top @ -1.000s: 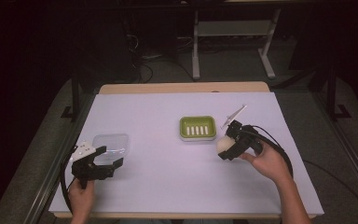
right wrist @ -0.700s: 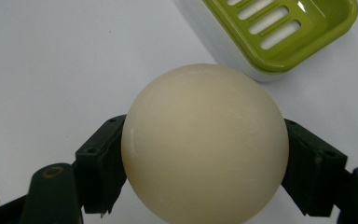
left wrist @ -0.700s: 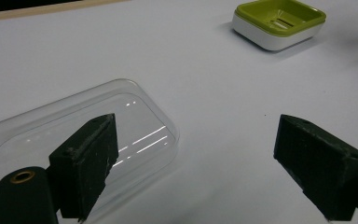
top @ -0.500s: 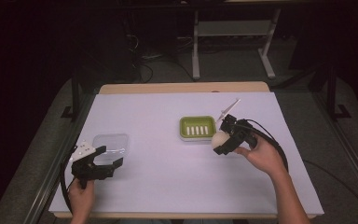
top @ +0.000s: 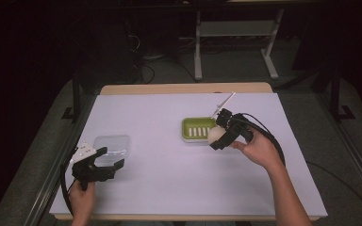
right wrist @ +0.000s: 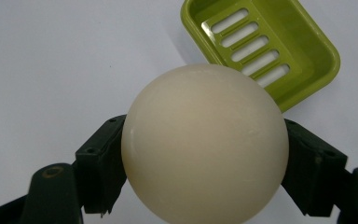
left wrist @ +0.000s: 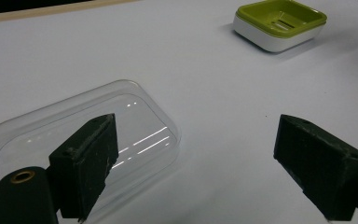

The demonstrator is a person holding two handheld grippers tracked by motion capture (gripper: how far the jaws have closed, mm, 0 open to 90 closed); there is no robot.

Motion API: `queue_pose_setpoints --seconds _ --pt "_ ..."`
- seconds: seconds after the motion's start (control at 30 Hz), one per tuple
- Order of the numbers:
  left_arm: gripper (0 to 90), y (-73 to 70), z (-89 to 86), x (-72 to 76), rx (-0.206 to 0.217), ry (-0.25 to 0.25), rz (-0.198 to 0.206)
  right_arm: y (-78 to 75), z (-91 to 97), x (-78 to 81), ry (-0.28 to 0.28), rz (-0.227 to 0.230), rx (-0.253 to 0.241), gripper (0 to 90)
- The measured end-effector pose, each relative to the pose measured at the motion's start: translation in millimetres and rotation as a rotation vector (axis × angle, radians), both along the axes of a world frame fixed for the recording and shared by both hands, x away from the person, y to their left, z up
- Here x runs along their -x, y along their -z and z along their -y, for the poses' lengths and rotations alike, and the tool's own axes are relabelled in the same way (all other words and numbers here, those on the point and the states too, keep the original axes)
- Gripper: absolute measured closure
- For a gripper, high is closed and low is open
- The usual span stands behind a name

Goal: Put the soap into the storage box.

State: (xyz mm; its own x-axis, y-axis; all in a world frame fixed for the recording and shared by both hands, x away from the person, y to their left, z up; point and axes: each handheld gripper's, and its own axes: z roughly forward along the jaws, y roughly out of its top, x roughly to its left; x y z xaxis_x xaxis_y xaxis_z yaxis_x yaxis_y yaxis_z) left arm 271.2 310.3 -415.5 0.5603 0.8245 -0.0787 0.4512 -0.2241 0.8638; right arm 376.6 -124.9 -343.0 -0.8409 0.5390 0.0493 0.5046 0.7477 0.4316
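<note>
My right gripper [top: 215,137] is shut on a cream round soap ball [right wrist: 205,144], seen in the high view as the soap ball [top: 214,135], held just above the table at the right edge of the green slotted soap dish [top: 197,129]. In the right gripper view the green dish [right wrist: 303,51] lies beyond the ball, up and to the right. My left gripper [top: 107,157] stands open at the near left, its jaws over the near edge of a clear plastic lid [top: 113,146]. In the left gripper view the clear lid [left wrist: 98,130] lies under the left jaw and the green dish [left wrist: 279,23] sits far off.
A white sheet [top: 169,188] covers the table, with a wooden edge [top: 184,88] at the back. Cables trail from both grippers. Dark floor and a white stand [top: 235,33] lie beyond the table.
My right gripper has carried the soap ball leftward, closer to the green dish. The left gripper has stayed where it was.
</note>
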Motion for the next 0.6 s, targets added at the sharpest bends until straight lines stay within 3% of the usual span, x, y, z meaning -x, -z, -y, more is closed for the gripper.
queue_pose_setpoints --seconds 0.6 --pt "12.9 -0.2 -0.2 0.1 0.002 -0.003 -0.002 -9.0 -14.3 -18.3 -0.007 0.002 -0.001 23.4"
